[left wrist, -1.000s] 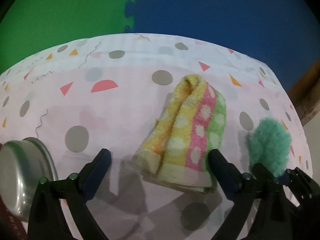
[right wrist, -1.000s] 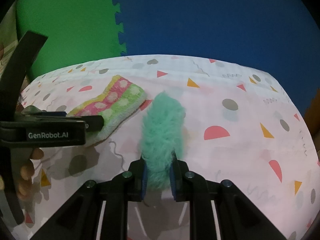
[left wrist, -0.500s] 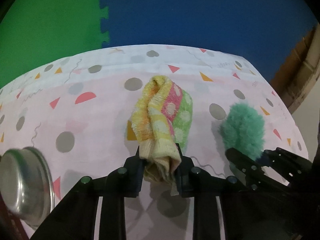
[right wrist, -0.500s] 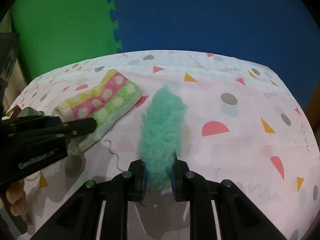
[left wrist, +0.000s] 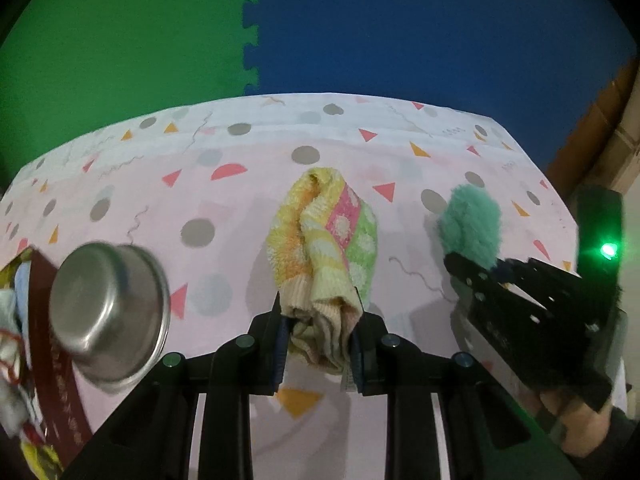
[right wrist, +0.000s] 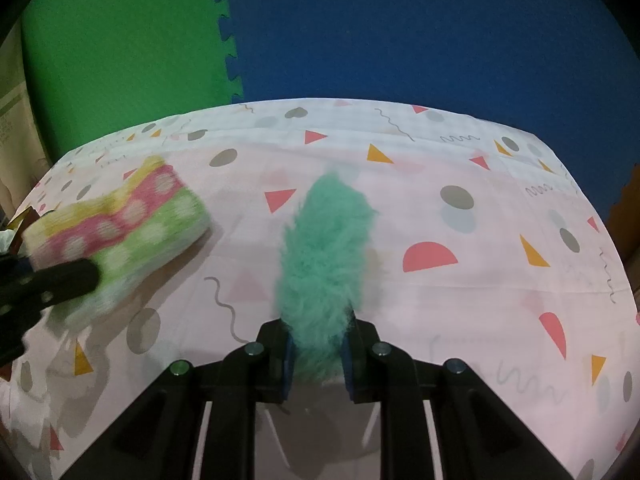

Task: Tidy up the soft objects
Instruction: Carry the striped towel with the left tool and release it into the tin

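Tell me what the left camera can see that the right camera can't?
Only the left wrist view shows the metal bowl at the table's left edge and a green light on the right gripper.

Only the right wrist view shows the table's far right side, with its pink half-circle print.

Both show the striped towel pinched in the left gripper, the fluffy green toy pinched in the right gripper, and the patterned tablecloth.

The right claw (right wrist: 318, 354) pinches a fluffy teal duster (right wrist: 324, 248) above the patterned worktop (right wrist: 460, 300). To its left, the left claw (right wrist: 52, 280) grips a striped towel (right wrist: 120, 236), which looks blurred.
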The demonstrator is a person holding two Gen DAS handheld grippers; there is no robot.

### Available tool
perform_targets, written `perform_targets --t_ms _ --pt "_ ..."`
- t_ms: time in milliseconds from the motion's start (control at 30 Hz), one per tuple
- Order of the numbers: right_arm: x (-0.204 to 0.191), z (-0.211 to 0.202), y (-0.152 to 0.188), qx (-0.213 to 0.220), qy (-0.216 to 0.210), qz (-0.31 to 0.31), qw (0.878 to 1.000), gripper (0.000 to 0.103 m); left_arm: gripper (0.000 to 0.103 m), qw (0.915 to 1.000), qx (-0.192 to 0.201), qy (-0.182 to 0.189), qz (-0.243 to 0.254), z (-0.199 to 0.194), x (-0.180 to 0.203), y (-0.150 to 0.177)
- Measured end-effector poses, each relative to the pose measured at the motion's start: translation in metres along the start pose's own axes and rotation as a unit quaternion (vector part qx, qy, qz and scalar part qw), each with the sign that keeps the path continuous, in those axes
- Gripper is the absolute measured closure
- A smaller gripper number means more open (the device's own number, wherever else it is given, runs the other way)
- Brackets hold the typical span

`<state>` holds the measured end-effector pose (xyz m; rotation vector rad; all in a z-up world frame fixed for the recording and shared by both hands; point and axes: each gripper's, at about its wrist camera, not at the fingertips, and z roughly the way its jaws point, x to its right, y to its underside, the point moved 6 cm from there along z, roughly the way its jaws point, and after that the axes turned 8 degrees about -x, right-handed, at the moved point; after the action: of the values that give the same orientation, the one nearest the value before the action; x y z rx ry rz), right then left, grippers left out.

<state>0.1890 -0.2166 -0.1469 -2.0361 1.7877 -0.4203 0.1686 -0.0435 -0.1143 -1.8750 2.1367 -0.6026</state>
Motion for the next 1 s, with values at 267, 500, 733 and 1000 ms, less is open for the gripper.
perform_targets --t_ms 267,500,733,1000 --pt "0.000 0.000 0.000 -0.001 0.004 -0.003 1.000 0.084 0.080 0.9999 -0.004 0.008 -0.012 -0.036 -0.003 0.024" --pt "-0.001 0.000 0.000 -0.001 0.008 -0.005 1.000 0.084 0.080 0.9992 -0.010 0.025 -0.029 -0.066 -0.016 0.044" --pt "-0.001 -0.001 0.000 -0.002 0.011 -0.007 1.000 0.083 0.080 0.9994 -0.002 0.009 -0.035 -0.094 -0.038 0.054" --pt "-0.002 0.000 0.000 -0.002 0.016 -0.010 1.000 0.083 0.080 0.9978 0.012 -0.009 -0.065 -0.127 -0.081 0.061"
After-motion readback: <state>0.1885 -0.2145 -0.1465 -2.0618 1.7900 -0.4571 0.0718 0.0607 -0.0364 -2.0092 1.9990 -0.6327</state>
